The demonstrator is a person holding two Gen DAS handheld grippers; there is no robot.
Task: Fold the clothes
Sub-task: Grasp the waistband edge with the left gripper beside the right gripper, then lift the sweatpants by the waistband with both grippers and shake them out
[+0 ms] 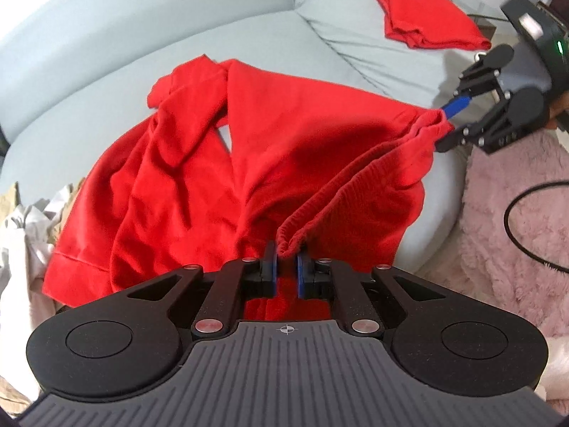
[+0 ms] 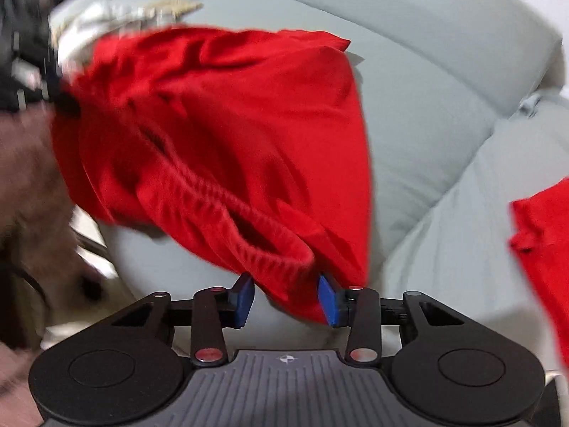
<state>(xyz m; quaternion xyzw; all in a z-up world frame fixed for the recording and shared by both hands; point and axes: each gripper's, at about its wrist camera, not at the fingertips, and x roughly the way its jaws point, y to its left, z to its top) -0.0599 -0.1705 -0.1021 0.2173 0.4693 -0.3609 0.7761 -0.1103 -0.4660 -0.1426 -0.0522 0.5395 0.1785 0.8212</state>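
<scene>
While left jaws pinch, red shorts point(image 2: 231, 135) waistband sits between right jaws

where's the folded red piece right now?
Left wrist view, top right: the folded red garment lies on the grey sofa, behind the red shorts, near the right claw.

The right hand-held gripper point(image 2: 286, 297) stands with jaws apart around the red shorts' waistband point(image 2: 227, 199) over a grey sofa point(image 2: 444, 106).
</scene>
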